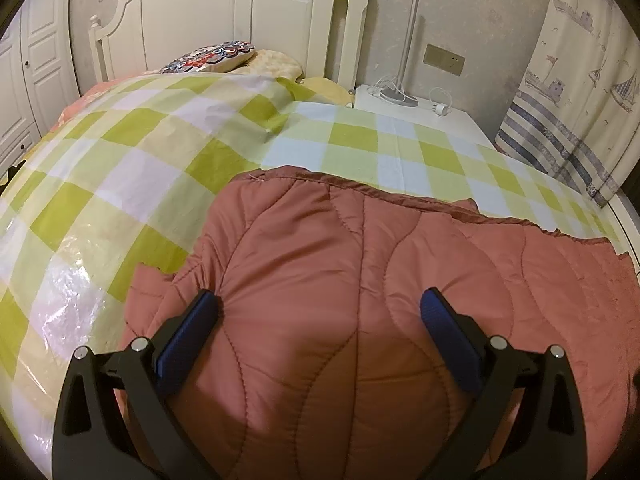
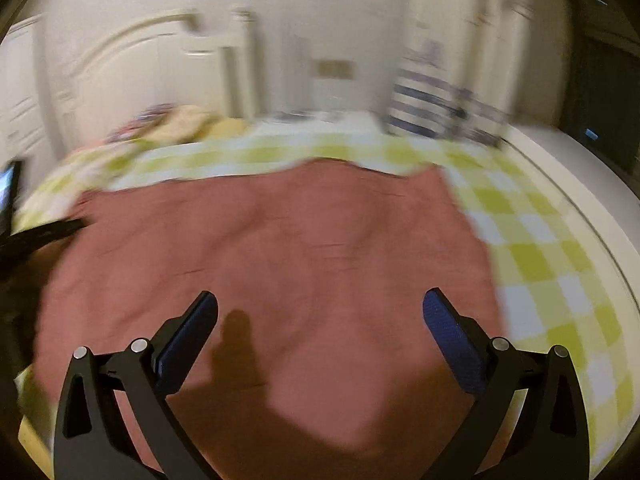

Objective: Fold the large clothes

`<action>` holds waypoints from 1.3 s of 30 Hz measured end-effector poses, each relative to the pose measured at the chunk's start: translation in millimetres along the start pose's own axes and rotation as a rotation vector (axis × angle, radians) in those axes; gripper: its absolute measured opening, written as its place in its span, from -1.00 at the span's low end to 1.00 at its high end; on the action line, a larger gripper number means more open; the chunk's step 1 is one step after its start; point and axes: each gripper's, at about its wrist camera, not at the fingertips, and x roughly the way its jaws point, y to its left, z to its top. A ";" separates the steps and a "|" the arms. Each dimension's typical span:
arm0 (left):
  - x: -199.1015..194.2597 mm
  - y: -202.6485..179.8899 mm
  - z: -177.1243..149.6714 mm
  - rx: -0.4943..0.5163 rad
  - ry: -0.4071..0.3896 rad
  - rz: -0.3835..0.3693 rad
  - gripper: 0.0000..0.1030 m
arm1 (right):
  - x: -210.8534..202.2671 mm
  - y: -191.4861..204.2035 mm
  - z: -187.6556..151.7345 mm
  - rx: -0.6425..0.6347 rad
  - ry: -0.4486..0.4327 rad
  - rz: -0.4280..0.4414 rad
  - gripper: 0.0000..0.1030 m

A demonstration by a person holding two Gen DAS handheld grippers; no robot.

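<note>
Two grippers hung over the bed with jaws spread wide and nothing held: the left gripper (image 1: 319,304) low above the pink quilted garment (image 1: 360,280), the right gripper (image 2: 320,306) above the same cloth (image 2: 260,248) toward its other side. That garment lay spread on the green checked sheet (image 1: 140,140), its hemmed far edge running across the bed. To fold well, I judged each claw should drop to a near corner, pinch through every layer, then carry both corners evenly toward the far hem. Only the left view was sharp: stitching, a patterned cushion (image 1: 212,58) by the headboard (image 1: 224,12), a bedside table (image 1: 420,114). The right view, blurred, alone showed the garment's right edge and far corner (image 2: 436,172).
</note>
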 end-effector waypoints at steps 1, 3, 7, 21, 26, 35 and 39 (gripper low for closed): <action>0.1 0.3 0.1 -0.001 0.000 -0.002 0.96 | 0.1 16.3 -4.2 -0.062 0.006 0.049 0.90; 0.1 0.2 0.1 -0.001 0.000 -0.003 0.96 | 7.8 36.4 -14.1 -0.155 0.042 0.064 0.90; -0.5 -2.3 0.0 0.001 0.001 0.000 0.96 | 24.4 24.2 -19.9 -0.112 0.087 0.105 0.91; -75.6 -105.1 -68.6 0.308 -0.091 -0.016 0.96 | 25.1 30.1 -23.3 -0.120 0.093 0.083 0.91; -51.7 -92.6 -79.1 0.246 -0.061 -0.073 0.96 | 23.8 29.9 -26.3 -0.126 0.087 0.067 0.91; -53.3 -87.8 -81.2 0.234 -0.068 -0.092 0.96 | 2.5 14.1 -24.5 -0.051 0.040 0.067 0.90; -52.9 -85.2 -80.9 0.229 -0.070 -0.100 0.96 | -11.0 -16.2 -21.8 0.020 0.009 -0.023 0.91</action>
